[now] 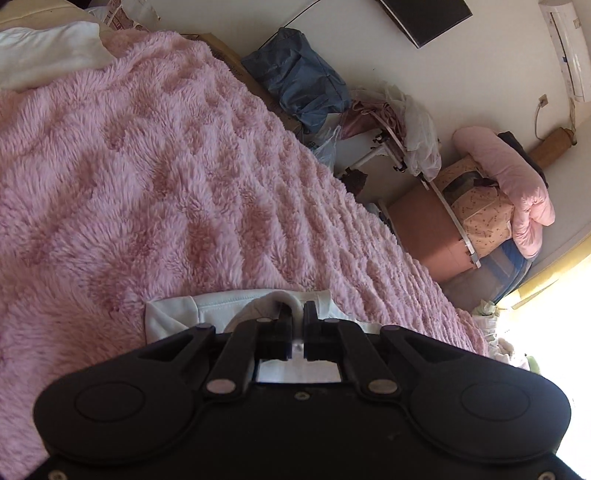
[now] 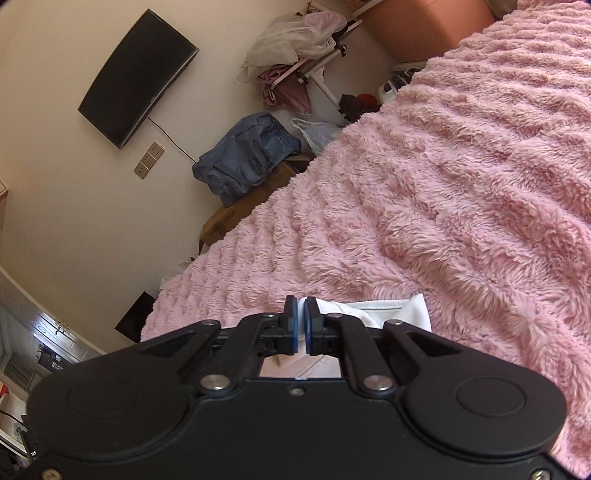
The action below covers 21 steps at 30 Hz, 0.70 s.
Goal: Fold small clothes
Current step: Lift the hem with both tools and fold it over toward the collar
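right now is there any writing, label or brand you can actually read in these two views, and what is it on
None can be read.
Cardboard box beside the bed: dark print on its side, too blurred and tilted to read.
Printed bag or paper behind the pillow: red lettering, too small to read.
Air conditioner on the wall: small marks, unreadable.
Black screen on the wall: no visible text.
White garment in the grippers: no label showing.

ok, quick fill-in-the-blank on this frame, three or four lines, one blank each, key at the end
1. The left gripper is shut on a fold of the small ____ cotton garment.
2. The garment lies on a fluffy ____ plush blanket.
3. The right gripper is ____ on the same garment's edge.
4. A flat black screen hangs on the ____.

Missing words: white; pink; shut; wall
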Motion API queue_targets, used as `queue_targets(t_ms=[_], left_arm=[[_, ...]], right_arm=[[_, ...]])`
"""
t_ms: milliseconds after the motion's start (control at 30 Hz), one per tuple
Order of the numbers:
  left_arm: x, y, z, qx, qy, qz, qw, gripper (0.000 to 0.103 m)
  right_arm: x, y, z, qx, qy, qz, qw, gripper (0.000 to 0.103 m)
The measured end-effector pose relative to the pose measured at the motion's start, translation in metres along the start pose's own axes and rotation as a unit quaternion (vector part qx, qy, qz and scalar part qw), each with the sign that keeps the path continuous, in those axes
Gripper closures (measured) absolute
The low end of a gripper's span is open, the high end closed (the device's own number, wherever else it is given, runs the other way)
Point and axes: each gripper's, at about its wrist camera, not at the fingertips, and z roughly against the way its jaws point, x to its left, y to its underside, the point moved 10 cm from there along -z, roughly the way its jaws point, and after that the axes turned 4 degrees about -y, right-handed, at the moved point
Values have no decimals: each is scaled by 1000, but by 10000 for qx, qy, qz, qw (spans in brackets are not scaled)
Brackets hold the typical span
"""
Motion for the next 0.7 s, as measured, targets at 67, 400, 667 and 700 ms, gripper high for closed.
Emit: queue_targets(t_ms=[67, 400, 667, 700], left_arm=[[10, -3, -16, 24, -86, 4, 10000, 101], [53, 5, -56, 228, -446, 338, 9982, 72], [47, 7, 7, -99, -271, 251, 9993, 60], [48, 17, 21, -113, -172, 238, 9995, 60]], right_arm=[[-7, 0, -18, 35, 95, 29, 9999, 99], [-44, 11, -78, 191, 613, -158, 9978, 97], [-43, -1, -49, 71, 507, 35, 9987, 90], [-41, 1, -39, 105, 419, 124, 9990, 90]])
